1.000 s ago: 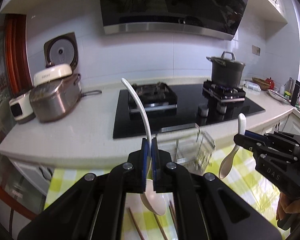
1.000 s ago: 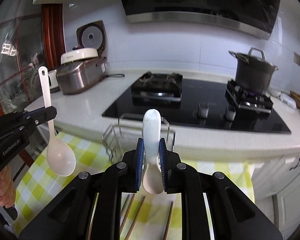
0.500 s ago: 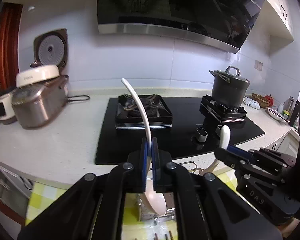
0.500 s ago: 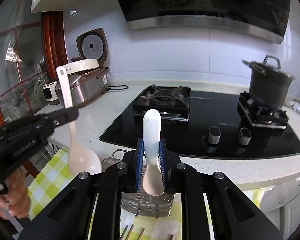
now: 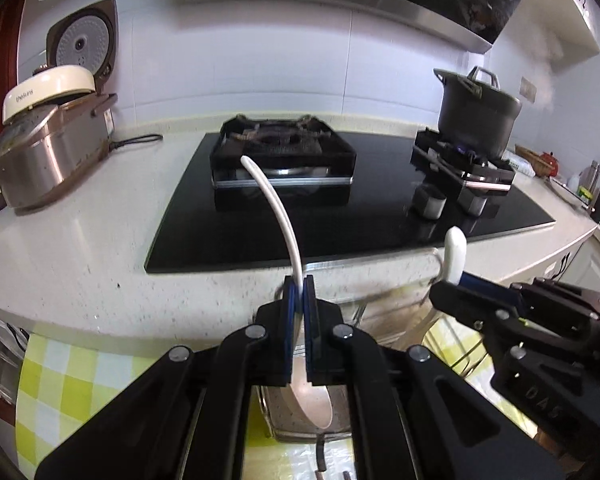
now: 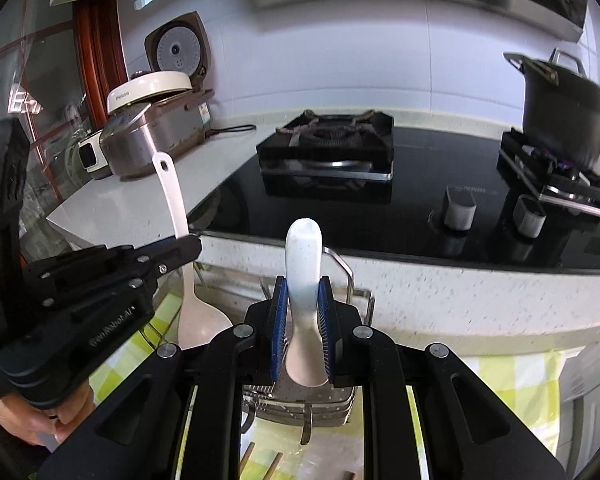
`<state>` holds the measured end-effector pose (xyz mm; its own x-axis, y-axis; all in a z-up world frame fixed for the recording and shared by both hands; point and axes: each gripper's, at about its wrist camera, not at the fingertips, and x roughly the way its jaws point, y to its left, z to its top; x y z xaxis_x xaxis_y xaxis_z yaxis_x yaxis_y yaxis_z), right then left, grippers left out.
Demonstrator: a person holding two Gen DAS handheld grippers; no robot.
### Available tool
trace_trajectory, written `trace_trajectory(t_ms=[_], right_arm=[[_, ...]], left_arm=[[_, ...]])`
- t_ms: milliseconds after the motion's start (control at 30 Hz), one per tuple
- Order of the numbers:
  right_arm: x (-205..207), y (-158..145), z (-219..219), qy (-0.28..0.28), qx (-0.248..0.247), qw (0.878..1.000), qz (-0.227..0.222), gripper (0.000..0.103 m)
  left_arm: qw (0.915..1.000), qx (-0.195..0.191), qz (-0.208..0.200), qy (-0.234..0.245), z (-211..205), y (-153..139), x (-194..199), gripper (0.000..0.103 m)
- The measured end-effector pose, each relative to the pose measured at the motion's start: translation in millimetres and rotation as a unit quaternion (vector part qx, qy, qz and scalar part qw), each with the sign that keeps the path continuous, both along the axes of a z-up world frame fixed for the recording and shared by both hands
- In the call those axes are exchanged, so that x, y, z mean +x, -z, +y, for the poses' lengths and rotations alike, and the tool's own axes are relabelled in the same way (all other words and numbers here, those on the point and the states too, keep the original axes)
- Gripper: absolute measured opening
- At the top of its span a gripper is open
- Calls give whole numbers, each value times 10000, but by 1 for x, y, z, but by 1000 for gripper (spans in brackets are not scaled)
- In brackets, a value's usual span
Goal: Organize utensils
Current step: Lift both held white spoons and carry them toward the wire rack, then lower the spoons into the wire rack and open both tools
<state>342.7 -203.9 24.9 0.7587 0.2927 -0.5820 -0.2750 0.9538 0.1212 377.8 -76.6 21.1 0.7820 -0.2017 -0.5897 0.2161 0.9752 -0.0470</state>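
My left gripper point(image 5: 299, 292) is shut on the thin handle of a long white ladle point(image 5: 278, 216); its bowl point(image 5: 314, 410) hangs over the metal utensil rack point(image 5: 384, 292). The left gripper also shows in the right wrist view point(image 6: 188, 246) with the ladle point(image 6: 176, 196). My right gripper point(image 6: 303, 292) is shut on a short white ceramic spoon point(image 6: 303, 256), handle up, above the rack point(image 6: 342, 268). In the left wrist view the right gripper point(image 5: 446, 290) holds that spoon point(image 5: 455, 252) at the rack's right side.
A yellow checked cloth point(image 5: 60, 384) covers the table, with chopsticks point(image 6: 246, 458) on it below the rack. Beyond is a white counter point(image 5: 80, 248) with a black hob point(image 5: 340, 216), a dark pot point(image 5: 476, 108) and a rice cooker point(image 5: 48, 140).
Both grippers have moved forward and down over the rack with their spoons. The rack has come close under them and the counter edge is much nearer.
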Motion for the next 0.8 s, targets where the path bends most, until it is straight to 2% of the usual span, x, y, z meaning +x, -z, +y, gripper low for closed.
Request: trace_trajectory(t_ms=[300,633,667,700,733,767,800], right_arm=[[-6,12,-2,27,32,9998,196,17],[-40,-11,-8,116,43,9999,71,17],[-47,-15,-8,112,49,9999,37,17],[-54,-18,-9,108,57,9999,8,17],[-64,-21,-9,106,81,9999,-32,17],[-69,-24,-9,102,105,9999,-56,17],[-74,-26,-9,102,113,9999,-70,18]], left_arm=[[9998,-107,143,-122,10,7,-8,5],[9994,-299,20,-189,26,-18,-46,8],[9993,-331,-33,-188,29,-22,-55,11],[9991,-374,-75,-178,31,-26,-62,25],[9988,-447,-145,-158,34,-30,-70,49],[9984,-456,-270,-187,36,-35,-78,55],[9985,-388,-323,-205,35,-38,-81,55]])
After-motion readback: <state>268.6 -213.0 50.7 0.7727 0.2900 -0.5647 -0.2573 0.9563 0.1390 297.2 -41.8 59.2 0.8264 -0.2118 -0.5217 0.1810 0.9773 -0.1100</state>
